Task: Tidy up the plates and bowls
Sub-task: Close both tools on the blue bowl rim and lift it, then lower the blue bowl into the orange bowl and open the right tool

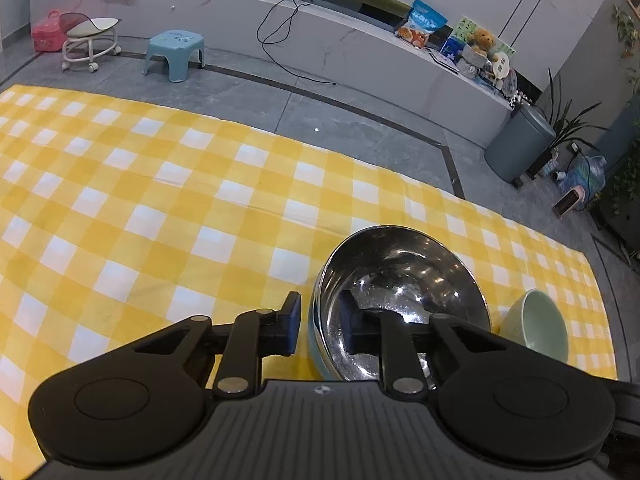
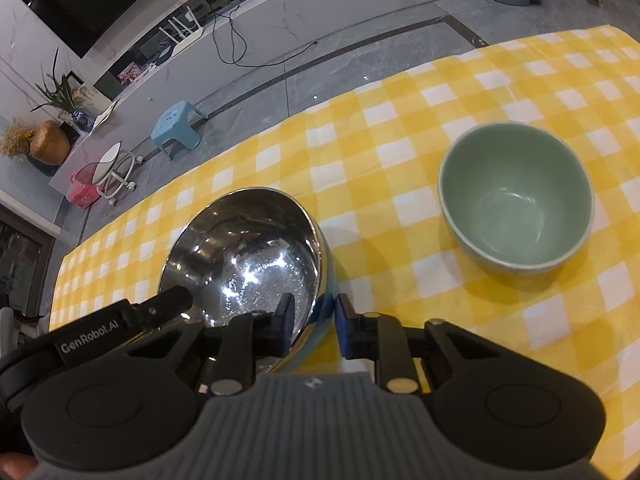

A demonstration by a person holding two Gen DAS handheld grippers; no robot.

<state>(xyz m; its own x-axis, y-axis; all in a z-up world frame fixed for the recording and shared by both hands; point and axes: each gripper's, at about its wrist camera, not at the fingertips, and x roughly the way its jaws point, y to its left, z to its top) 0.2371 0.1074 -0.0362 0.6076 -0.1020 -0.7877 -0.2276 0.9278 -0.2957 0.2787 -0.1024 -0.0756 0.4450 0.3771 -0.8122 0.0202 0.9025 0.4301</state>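
A steel bowl (image 1: 400,272) (image 2: 248,248) with a teal outer wall sits on the yellow checked cloth (image 1: 160,200) (image 2: 400,120). My left gripper (image 1: 320,328) straddles its left rim, one pad outside and one inside, shut on the wall. My right gripper (image 2: 312,324) clamps the bowl's opposite rim the same way. One finger of the left gripper (image 2: 176,298) reaches into the bowl in the right wrist view. An empty pale green bowl (image 1: 540,320) (image 2: 516,200) stands upright to the right of the steel bowl, apart from it.
The cloth's far edge drops to a grey tiled floor. Beyond it stand a blue stool (image 1: 174,50), a white wheeled stool (image 1: 92,40), a grey bin (image 1: 520,144) and a long white ledge with a black cable hanging off it. Bare cloth stretches left of the bowls.
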